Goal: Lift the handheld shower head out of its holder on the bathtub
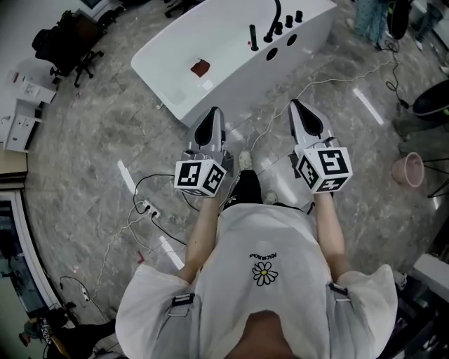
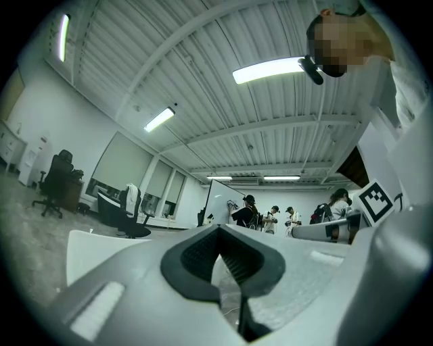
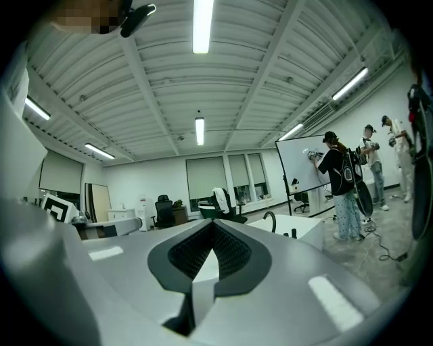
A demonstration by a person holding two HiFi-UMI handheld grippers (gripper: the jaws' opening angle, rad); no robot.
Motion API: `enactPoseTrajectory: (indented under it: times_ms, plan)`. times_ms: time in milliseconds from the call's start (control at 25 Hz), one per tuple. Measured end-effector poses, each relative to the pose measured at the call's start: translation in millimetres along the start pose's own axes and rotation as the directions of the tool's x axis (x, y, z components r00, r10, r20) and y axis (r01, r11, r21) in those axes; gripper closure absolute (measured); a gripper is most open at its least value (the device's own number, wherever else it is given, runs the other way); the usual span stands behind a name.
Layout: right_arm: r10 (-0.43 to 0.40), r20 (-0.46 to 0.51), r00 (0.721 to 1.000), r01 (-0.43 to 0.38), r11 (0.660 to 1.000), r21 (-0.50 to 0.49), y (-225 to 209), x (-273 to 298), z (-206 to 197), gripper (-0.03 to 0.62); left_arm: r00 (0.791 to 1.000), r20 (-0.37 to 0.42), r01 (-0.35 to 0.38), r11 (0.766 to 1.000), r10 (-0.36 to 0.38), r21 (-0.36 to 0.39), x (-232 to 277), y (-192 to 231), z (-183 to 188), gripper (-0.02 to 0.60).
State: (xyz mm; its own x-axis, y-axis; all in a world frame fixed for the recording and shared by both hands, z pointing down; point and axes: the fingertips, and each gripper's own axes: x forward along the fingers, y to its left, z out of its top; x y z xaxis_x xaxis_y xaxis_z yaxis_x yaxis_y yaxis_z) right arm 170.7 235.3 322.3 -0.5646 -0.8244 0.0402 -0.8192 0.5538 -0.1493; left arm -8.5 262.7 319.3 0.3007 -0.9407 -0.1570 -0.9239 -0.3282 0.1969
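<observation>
The white bathtub [image 1: 175, 77] lies across the far floor. On its right end stand black fittings: an upright handheld shower head [image 1: 253, 37], a curved spout [image 1: 278, 12] and knobs. My left gripper [image 1: 214, 112] and right gripper [image 1: 294, 104] are held side by side at waist height, pointing at the tub and well short of it. Both are shut with nothing between the fingers. In the right gripper view the tub end and spout [image 3: 270, 218] show beyond the shut gripper [image 3: 212, 225]. In the left gripper view the gripper [image 2: 218, 228] is also shut, with the tub's pale rim [image 2: 95, 238] behind.
A red-brown object [image 1: 200, 68] lies inside the tub. A power strip [image 1: 146, 207] and cables trail over the marble floor at the left. A pink bucket [image 1: 409, 169] stands at the right, office chairs [image 1: 66, 43] at the far left. People [image 3: 342, 182] stand by a whiteboard.
</observation>
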Motion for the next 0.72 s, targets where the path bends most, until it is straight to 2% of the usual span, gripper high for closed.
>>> enactPoseTrajectory:
  times_ms: [160, 320, 520, 720]
  plan:
    - [-0.020, -0.034, 0.999, 0.021, 0.999, 0.025, -17, 26, -11, 0.569, 1.000, 0.027, -0.006, 0.998, 0.008, -0.069, 24, 20, -3, 0.580]
    - [-0.018, -0.049, 0.999, 0.017, 1.000, -0.012, -27, 73, -12, 0.568, 0.999, 0.030, -0.014, 0.998, 0.016, -0.065, 60, 56, -7, 0.581]
    - [-0.015, -0.074, 0.997, 0.013, 0.999, -0.031, -34, 153, -12, 0.568, 0.999, 0.033, -0.029, 0.996, 0.032, -0.088, 114, 120, -7, 0.580]
    - [-0.044, -0.074, 0.996, 0.041, 0.998, -0.040, -43, 226, -4, 0.568, 1.000, 0.017, 0.001, 0.997, 0.000, -0.080, 164, 172, -3, 0.581]
